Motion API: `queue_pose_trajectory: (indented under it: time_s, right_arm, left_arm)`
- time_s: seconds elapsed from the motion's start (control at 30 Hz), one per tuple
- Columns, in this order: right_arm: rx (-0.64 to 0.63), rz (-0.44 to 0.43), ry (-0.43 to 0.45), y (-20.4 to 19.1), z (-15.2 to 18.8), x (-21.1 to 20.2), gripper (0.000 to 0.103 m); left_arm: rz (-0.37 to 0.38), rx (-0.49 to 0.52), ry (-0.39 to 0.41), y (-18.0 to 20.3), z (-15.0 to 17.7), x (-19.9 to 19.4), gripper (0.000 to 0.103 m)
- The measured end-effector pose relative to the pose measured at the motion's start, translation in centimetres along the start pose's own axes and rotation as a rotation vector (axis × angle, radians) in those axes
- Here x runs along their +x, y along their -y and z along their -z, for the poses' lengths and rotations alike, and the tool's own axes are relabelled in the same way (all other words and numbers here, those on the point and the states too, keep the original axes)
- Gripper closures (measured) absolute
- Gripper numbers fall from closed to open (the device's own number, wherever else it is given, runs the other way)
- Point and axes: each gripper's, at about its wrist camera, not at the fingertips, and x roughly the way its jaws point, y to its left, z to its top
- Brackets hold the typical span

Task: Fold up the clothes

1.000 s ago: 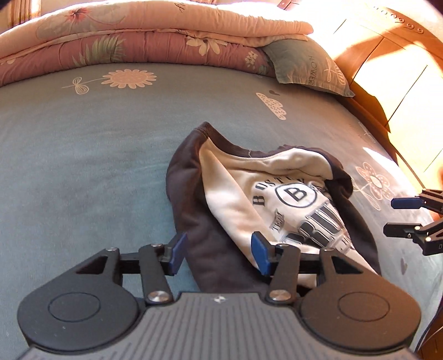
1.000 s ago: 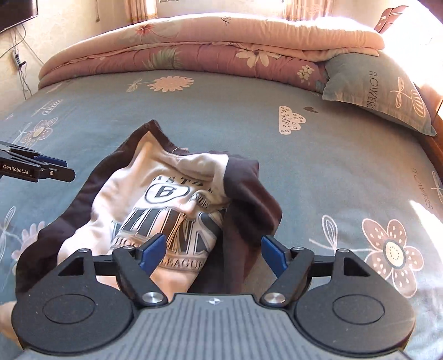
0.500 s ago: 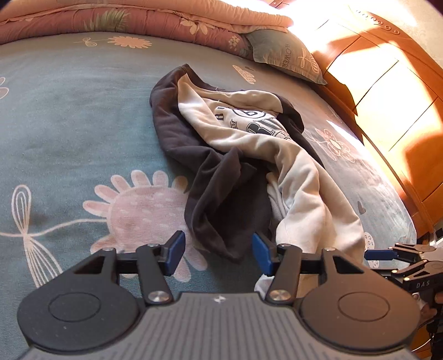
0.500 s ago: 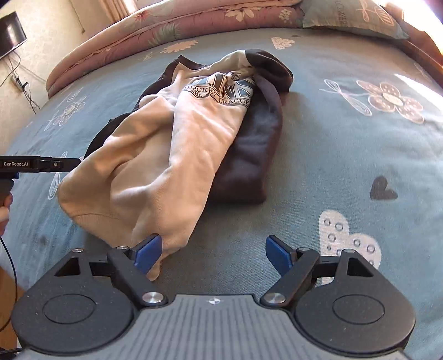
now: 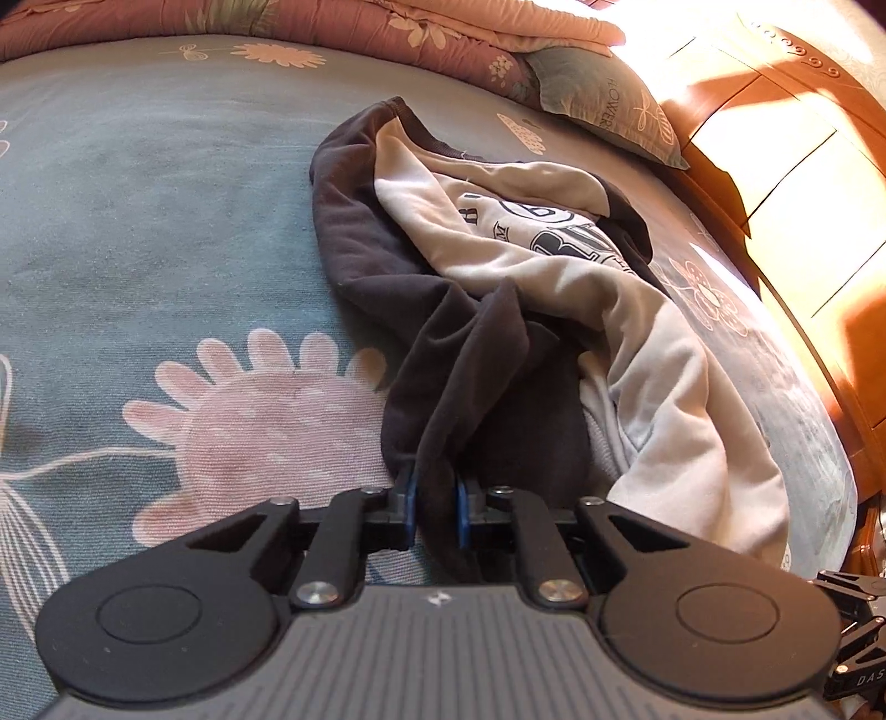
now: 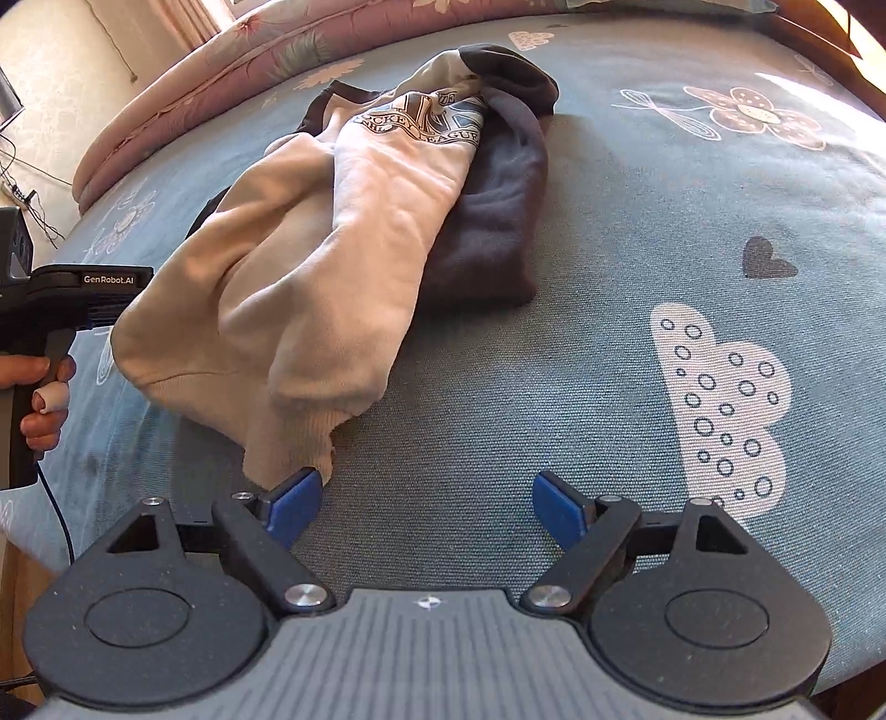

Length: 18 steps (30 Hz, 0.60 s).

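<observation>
A crumpled sweatshirt, cream with dark sleeves and a printed hockey logo, lies on the blue-grey flowered bed sheet. My left gripper is closing on the near end of a dark sleeve, and its blue pads pinch the fabric between them. In the right wrist view the sweatshirt stretches away from me. My right gripper stands open low over the sheet. Its left fingertip sits just under the cream ribbed cuff, with only bare sheet between the fingers.
A folded pink quilt and a grey-green pillow lie at the far end. Sunlit wooden panels run along the right. A person's hand holds the left gripper's handle at the bed's edge. A cable hangs from it.
The left gripper came down over the dark sleeve end and its jaws went from half open to pinching the fabric. The right gripper swung to the near cream cuff and stayed open.
</observation>
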Motion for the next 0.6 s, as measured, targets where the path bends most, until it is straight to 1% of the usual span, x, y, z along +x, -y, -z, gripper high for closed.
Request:
queue_pose_trajectory:
  time_s: [0.13, 0.27, 0.37, 0.4, 0.43, 0.47, 0.57, 0.6]
  right_arm:
    - [-0.007, -0.011, 0.007, -0.5, -0.2, -0.2, 0.016]
    - [-0.031, -0.03, 0.027, -1.6, -0.7, -0.8, 0.016]
    - [-0.059, -0.048, 0.043, -2.7, -1.0, -1.1, 0.016]
    - [-0.067, -0.048, 0.047, -3.1, -1.0, -1.1, 0.016]
    - [-0.073, -0.051, 0.048, -3.3, -1.0, -1.1, 0.016]
    - [-0.078, -0.055, 0.048, -3.5, -1.0, -1.1, 0.016]
    - [-0.078, -0.06, 0.036, -3.7, -0.8, -0.8, 0.016]
    - [-0.077, -0.058, 0.032, -3.7, -0.7, -0.7, 0.016]
  left_arm:
    - [-0.037, 0.043, 0.012, -0.7, -0.3, -1.5, 0.095]
    - [-0.031, 0.047, 0.026, -1.9, -0.7, -3.0, 0.095]
    - [-0.012, 0.03, 0.034, -2.4, -0.7, -3.3, 0.086]
    - [0.002, 0.012, 0.029, -2.6, -0.6, -3.1, 0.074]
    - [0.021, -0.013, 0.024, -2.8, -0.3, -2.7, 0.066]
    - [0.038, -0.04, 0.023, -3.0, -0.1, -2.3, 0.056]
    - [0.104, -0.138, 0.032, -3.5, 0.8, -0.8, 0.055]
    - [0.122, -0.169, 0.039, -3.6, 1.0, -0.4, 0.052]
